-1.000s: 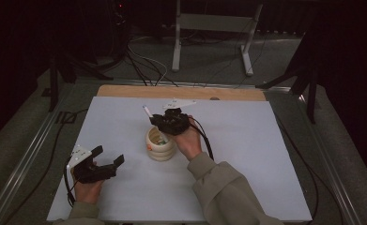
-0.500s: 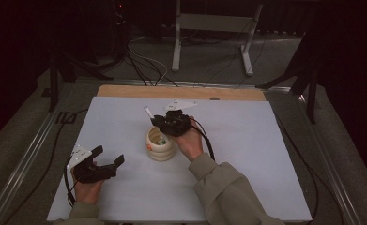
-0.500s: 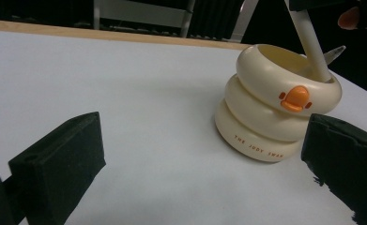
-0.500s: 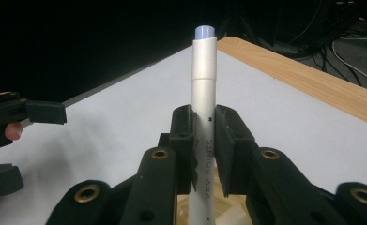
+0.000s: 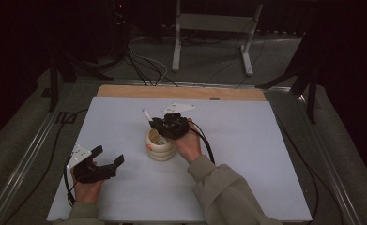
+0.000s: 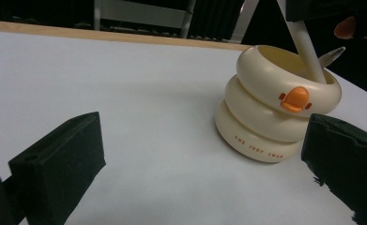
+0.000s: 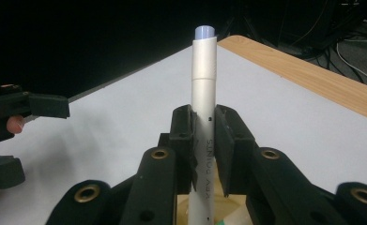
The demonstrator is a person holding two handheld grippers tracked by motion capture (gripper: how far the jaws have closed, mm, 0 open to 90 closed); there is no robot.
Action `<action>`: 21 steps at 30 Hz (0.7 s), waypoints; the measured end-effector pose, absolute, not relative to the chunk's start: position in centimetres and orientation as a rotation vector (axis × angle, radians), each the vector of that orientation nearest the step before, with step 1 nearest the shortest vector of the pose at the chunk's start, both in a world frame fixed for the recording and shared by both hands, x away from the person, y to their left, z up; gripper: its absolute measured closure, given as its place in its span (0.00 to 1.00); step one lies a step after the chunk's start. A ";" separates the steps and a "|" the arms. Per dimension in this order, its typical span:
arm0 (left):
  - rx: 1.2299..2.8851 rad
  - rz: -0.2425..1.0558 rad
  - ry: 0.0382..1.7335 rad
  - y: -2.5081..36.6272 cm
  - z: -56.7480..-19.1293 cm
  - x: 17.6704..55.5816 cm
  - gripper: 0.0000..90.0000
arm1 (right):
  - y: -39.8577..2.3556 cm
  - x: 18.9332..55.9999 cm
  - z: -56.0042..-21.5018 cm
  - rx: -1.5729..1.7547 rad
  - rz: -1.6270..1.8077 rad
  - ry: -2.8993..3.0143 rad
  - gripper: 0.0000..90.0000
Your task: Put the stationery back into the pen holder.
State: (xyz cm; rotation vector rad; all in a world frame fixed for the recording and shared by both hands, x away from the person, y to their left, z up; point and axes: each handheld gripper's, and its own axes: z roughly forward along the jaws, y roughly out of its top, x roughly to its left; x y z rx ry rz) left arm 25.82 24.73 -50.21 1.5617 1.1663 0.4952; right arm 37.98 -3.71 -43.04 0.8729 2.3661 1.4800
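Nearest, at the left front of the white table, we note the left tongs lying low over the surface, jaws spread wide with nothing between them. In the left gripper view the two black pads frame bare table, and the holder stands beyond them, toward the right pad.

Further in, near the table's middle, we record a cream pen holder built like three stacked rings, upright, with an orange duck-bill mark and small orange lettering on its side. Just right of it and partly above it, the right tongs are clamped on a white pen. The pen slants up and to the far left; its lower end dips inside the holder. Its blue-tipped end points away from the holder.

Farthest, a wooden strip edges the table.
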 end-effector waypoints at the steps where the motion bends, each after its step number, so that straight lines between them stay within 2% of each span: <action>1: 1.562 0.495 1.167 24.7 -50.2 25.8 0.00 | -3.7 38.0 -43.1 0.872 1.482 2.364 0.87; 21: 1.564 0.496 1.165 24.7 -50.2 25.8 0.00 | -4.6 36.8 -42.0 0.833 1.478 2.331 0.87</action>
